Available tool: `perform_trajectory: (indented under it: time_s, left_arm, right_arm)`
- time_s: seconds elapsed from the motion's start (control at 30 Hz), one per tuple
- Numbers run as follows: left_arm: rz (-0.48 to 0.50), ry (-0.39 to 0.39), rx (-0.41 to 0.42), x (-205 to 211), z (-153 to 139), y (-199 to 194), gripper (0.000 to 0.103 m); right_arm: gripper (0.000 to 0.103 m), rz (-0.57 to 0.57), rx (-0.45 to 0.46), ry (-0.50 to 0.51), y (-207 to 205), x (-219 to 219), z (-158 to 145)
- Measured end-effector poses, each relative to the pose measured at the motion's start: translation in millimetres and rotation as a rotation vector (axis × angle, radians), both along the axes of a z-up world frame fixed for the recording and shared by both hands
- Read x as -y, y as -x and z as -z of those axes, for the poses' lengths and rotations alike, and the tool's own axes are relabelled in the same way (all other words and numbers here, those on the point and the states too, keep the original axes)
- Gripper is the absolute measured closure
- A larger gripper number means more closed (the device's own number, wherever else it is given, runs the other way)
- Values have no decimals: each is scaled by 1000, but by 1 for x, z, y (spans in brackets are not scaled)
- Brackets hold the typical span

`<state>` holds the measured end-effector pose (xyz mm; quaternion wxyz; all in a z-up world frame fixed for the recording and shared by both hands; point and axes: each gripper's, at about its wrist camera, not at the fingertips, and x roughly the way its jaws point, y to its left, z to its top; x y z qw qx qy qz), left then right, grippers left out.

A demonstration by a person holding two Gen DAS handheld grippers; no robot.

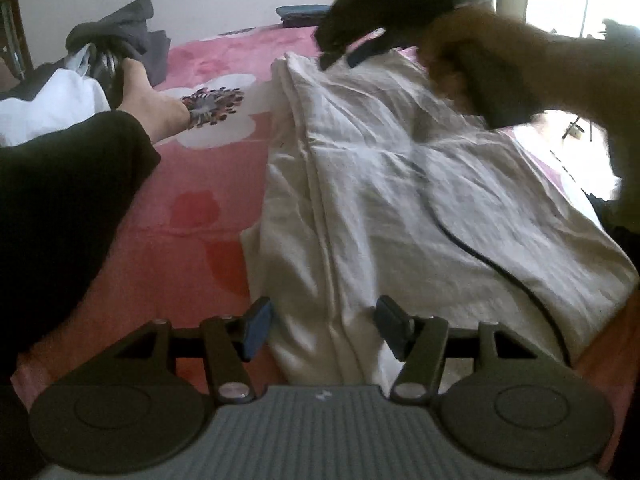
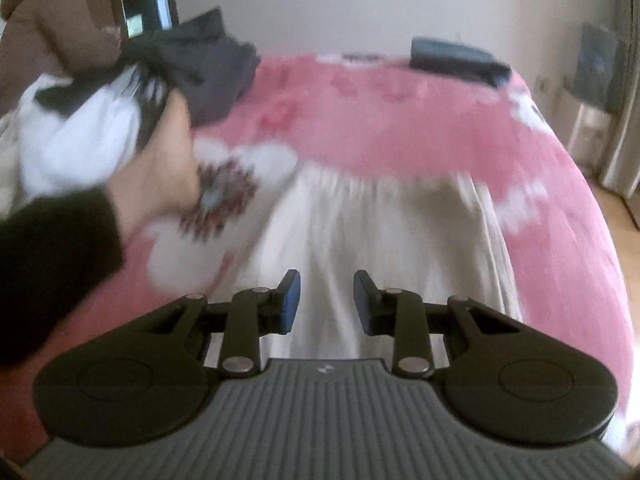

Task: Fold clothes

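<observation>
Left gripper (image 1: 324, 328): your jaws stand moderately wide, astride the near folded edge of the crumpled white cotton garment (image 1: 400, 184). The cloth lies in the gap; the pads do not visibly press on it.

Ahead of the left jaws: the garment runs away from them in a long, partly folded strip on the pink bed cover with white and red flower print (image 1: 192, 208). A thin black cable (image 1: 460, 236) trails across the cloth to the right of the jaws.

Far end of the garment, beyond the left jaws: your right gripper (image 1: 338, 60), blurred, hanging just over the cloth's far edge, held in your hand (image 1: 452, 68).

Right gripper (image 2: 326, 304): your jaws stand narrow but parted, nothing between them, the white garment below and ahead of them. The picture is smeared.

Left of both pairs of jaws: a bare foot (image 1: 156, 100) and a black trouser leg (image 1: 60, 200) resting on the cover.

Beyond the foot: a heap of dark grey and white clothes (image 1: 120, 44).

Far beyond the jaws, at the bed's back edge: a flat dark blue folded item (image 2: 456, 58).
</observation>
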<state>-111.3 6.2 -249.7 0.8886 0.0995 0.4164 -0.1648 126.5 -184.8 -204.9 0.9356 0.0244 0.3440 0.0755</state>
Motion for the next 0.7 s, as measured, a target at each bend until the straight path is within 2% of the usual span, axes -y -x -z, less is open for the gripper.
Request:
perform_trajectory:
  time_s: [0.13,0.3,0.4,0.5,0.63,0.7]
  left_arm:
    - [-19,26,-17,-4,-1,-3,41]
    - [-30,48,-33,-6,0,-6,41]
    - [-31,54,-33,-8,-1,-8,40]
    - [-39,66,-48,-9,0,-10,39]
    - [-46,70,-50,-9,0,-12,39]
    - [-51,71,-49,-9,1,-11,39]
  right_arm:
    - [76,18,-59,-15,-58,-9,40]
    - [76,22,-8,-11,-64,-9,26]
    - [77,60,-29,4,-81,-6,40]
    - [77,63,-7,6,-85,-8,43]
    - [77,94,29,25,-62,3,20]
    - [77,145,47,39,-52,23,12]
